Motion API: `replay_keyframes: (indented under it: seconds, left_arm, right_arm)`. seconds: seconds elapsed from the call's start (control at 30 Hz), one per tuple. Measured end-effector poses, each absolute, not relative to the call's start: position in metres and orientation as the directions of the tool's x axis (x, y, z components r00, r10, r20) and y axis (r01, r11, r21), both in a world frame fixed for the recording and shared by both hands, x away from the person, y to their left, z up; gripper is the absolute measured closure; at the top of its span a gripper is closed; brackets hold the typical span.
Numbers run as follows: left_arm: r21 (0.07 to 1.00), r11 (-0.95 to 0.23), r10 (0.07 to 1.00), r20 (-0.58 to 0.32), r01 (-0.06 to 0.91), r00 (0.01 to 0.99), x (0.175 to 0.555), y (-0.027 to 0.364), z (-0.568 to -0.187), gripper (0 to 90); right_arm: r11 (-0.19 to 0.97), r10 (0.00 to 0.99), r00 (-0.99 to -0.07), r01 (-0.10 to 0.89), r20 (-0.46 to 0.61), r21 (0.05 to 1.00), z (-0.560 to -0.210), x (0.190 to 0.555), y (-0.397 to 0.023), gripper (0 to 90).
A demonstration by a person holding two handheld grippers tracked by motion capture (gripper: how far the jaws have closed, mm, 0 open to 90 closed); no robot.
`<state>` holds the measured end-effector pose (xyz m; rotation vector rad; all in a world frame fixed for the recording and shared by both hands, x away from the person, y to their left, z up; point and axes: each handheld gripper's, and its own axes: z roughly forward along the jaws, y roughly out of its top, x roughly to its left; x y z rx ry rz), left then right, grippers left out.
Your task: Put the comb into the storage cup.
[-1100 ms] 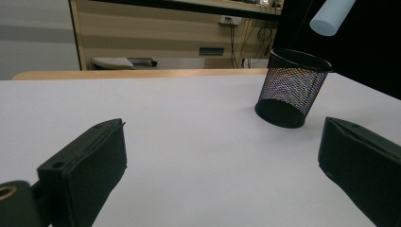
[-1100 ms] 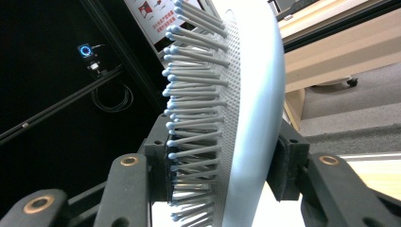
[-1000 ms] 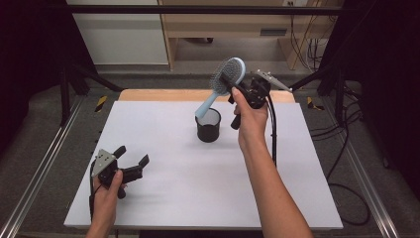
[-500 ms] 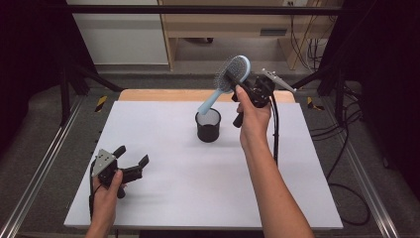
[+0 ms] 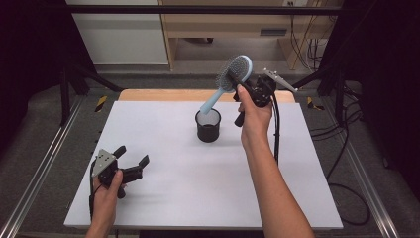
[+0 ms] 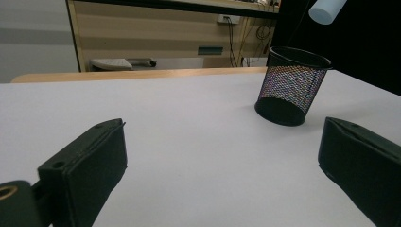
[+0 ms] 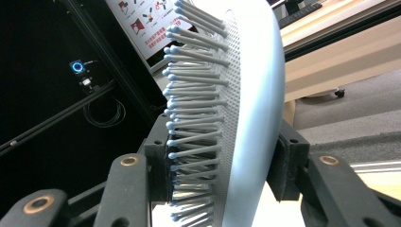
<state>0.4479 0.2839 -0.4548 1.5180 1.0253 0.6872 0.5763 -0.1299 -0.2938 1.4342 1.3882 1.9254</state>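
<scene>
My left gripper (image 5: 130,166) rests near me, jaws apart and empty. Farther out, my right gripper (image 5: 246,92) clamps the brush (image 5: 229,81) by its head, handle slanting down, tip just above the cup (image 5: 208,126).

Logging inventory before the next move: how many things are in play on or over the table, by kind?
Hairbrush, light blue, held in the right claw above the cup: 1
Mesh cup, black, upright on the table: 1
Total: 2
</scene>
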Motion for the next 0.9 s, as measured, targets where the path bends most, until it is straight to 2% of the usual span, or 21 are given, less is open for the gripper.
replay_keyframes:
  seconds: [0.53,0.9]
  left_arm:
    - [0.973,-0.004,0.885,-0.104,0.231,0.453,0.448,0.284,-0.455,2.2]
    - [0.972,-0.002,0.884,-0.108,0.234,0.455,0.448,0.283,-0.455,2.3]
  right_arm:
    - [-0.451,0.766,-0.399,0.224,0.504,0.864,-0.295,0.583,-0.135,52.2]
    - [-0.397,0.797,-0.394,0.23,0.458,0.888,-0.302,0.589,-0.129,52.1]
